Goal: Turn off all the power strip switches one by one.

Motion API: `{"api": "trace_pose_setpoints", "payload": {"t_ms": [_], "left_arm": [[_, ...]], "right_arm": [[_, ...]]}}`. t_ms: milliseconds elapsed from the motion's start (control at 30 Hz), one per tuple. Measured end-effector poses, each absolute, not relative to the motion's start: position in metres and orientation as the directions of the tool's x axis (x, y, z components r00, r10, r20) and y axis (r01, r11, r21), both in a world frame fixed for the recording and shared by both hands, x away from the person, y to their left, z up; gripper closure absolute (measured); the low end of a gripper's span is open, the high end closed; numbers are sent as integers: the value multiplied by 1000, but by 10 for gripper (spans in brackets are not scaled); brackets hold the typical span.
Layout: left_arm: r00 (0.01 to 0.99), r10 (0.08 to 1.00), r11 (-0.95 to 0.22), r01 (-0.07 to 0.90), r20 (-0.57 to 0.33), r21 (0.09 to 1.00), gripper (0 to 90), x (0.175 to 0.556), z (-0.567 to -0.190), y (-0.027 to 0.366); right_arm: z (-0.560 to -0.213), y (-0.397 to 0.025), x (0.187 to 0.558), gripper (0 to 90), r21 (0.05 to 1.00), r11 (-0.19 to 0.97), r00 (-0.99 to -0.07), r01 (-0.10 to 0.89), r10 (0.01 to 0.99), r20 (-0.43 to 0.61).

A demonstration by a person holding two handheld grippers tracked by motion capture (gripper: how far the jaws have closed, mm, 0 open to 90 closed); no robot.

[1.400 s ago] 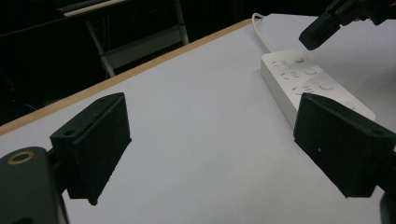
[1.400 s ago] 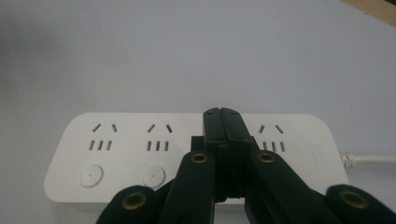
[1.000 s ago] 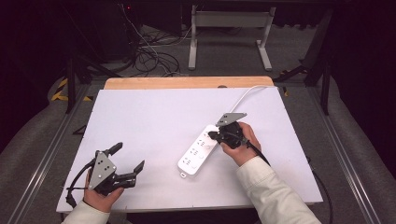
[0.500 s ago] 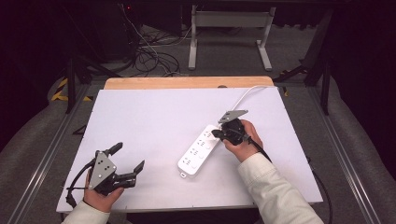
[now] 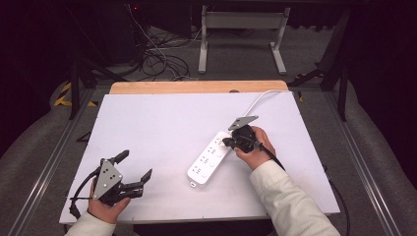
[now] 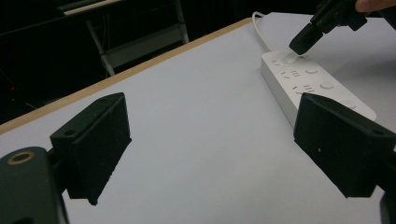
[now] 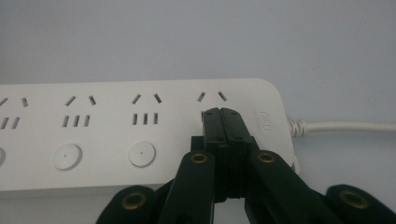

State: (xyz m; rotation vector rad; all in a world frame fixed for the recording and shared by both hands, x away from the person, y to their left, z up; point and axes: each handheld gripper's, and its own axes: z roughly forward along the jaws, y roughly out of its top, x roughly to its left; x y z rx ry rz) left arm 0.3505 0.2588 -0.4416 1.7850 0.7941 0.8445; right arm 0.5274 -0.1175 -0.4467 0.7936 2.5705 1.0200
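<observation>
High view: the white power strip [image 5: 210, 159] lies diagonally on the counter [image 5: 162, 128], right of centre, its cord [image 5: 260, 98] running toward 1 o'clock. The right gripper [image 5: 227, 142], jaws pressed together, touches the strip's cord end from 3 o'clock, by the last socket [image 7: 211, 97]. The left gripper [image 5: 134, 169], jaws spread and holding nothing, rests at the counter's 7 o'clock corner, well apart from the strip.

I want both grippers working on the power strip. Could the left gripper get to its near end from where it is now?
Probably yes: the left gripper is open, with bare table between it and the power strip.
</observation>
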Motion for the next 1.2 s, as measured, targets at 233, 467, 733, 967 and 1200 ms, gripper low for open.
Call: {"api": "trace_pose_setpoints", "payload": {"t_ms": [233, 467, 733, 967, 1200], "left_arm": [[546, 816, -316, 143, 192, 938, 111, 350, -442, 259], [546, 816, -316, 143, 192, 938, 111, 350, -442, 259], [546, 815, -317, 143, 193, 938, 111, 350, -442, 259], [548, 814, -319, 145, 192, 937, 111, 350, -442, 258], [547, 814, -320, 140, 196, 937, 111, 351, -442, 258]], "right_arm": [[-450, -116, 528, 900, 683, 617, -818, 390, 572, -50], [-452, -115, 526, 900, 677, 627, -814, 387, 576, -69], [-453, -116, 524, 900, 683, 624, -823, 380, 565, -59], [-453, -116, 525, 900, 686, 611, -816, 396, 576, -42], [-452, -114, 525, 900, 670, 624, -813, 403, 580, -50]]}}
